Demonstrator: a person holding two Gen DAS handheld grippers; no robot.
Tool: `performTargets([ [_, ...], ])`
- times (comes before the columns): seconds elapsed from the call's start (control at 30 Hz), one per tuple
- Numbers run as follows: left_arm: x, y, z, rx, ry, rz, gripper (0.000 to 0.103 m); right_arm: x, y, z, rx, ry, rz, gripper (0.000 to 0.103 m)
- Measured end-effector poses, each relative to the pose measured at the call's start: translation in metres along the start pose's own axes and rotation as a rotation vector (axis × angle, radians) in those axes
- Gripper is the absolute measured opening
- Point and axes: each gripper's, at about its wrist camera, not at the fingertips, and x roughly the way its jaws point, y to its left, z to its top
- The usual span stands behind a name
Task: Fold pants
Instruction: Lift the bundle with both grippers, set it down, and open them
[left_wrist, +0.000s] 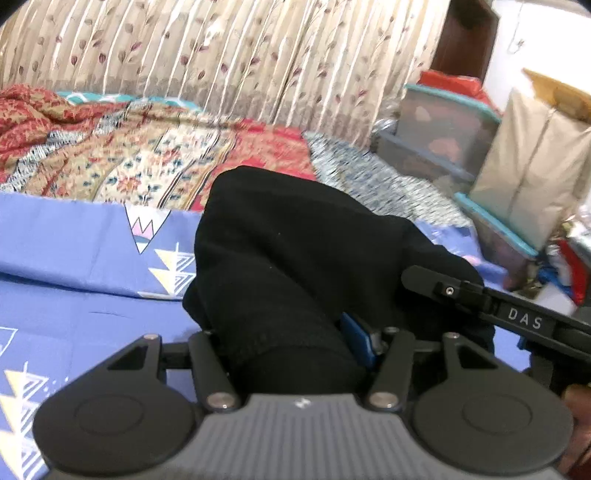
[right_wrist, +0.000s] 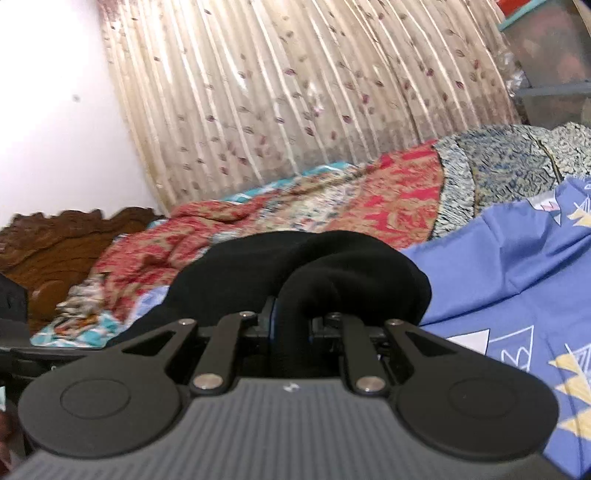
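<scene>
The black pants (left_wrist: 295, 251) are bunched up above a blue patterned bedsheet (left_wrist: 74, 240). My left gripper (left_wrist: 291, 339) is shut on a thick fold of the pants; the cloth hides its fingertips. The right gripper's arm (left_wrist: 517, 317) shows at the right of the left wrist view, against the same bundle. In the right wrist view my right gripper (right_wrist: 291, 325) is shut on a rolled edge of the pants (right_wrist: 295, 266), lifted over the sheet (right_wrist: 498, 266).
A red and cream patterned quilt (left_wrist: 147, 155) lies behind the pants, against a beige curtain (left_wrist: 240, 55). Stacked plastic storage boxes (left_wrist: 443, 133) and a beige bag (left_wrist: 532, 166) stand at the right. A carved wooden headboard (right_wrist: 55, 243) is at the left.
</scene>
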Motion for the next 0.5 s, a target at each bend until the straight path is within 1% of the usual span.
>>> performTargets([
  [0.07, 0.03, 0.012, -0.006, -0.024, 0.044, 0.02, 0.053, 0.022, -0.012, -0.009, 0.012, 0.035, -0.033, 0.017],
  [0.1, 0.043, 0.02, -0.016, -0.041, 0.08, 0.033, 0.053, 0.031, -0.018, -0.014, 0.021, 0.062, -0.049, 0.017],
  [0.17, 0.067, 0.033, -0.033, -0.075, 0.156, 0.055, 0.053, 0.053, -0.032, -0.032, 0.048, 0.144, -0.087, 0.017],
  [0.2, 0.078, 0.037, -0.044, -0.088, 0.196, 0.071, 0.055, 0.062, -0.038, -0.042, 0.059, 0.194, -0.106, 0.017],
  [0.23, 0.088, 0.04, -0.054, -0.091, 0.219, 0.097, 0.065, 0.068, -0.041, -0.051, 0.063, 0.235, -0.126, 0.018],
  [0.27, 0.09, 0.041, -0.062, -0.092, 0.21, 0.125, 0.071, 0.07, -0.043, -0.059, 0.054, 0.252, -0.152, 0.018],
  [0.3, 0.089, 0.043, -0.067, -0.1, 0.191, 0.133, 0.075, 0.068, -0.043, -0.063, 0.045, 0.256, -0.167, 0.02],
  [0.37, 0.085, 0.043, -0.07, -0.122, 0.193, 0.135, 0.078, 0.065, -0.041, -0.061, 0.047, 0.271, -0.182, 0.024],
  [0.4, 0.082, 0.042, -0.069, -0.133, 0.201, 0.143, 0.08, 0.063, -0.038, -0.059, 0.039, 0.278, -0.198, 0.028],
  [0.43, 0.078, 0.041, -0.067, -0.138, 0.206, 0.154, 0.081, 0.06, -0.035, -0.056, 0.032, 0.282, -0.217, 0.037],
  [0.47, 0.072, 0.039, -0.065, -0.138, 0.205, 0.167, 0.081, 0.057, -0.03, -0.053, 0.026, 0.283, -0.24, 0.043],
  [0.5, 0.065, 0.038, -0.062, -0.135, 0.2, 0.183, 0.082, 0.054, -0.025, -0.051, 0.022, 0.279, -0.258, 0.055],
])
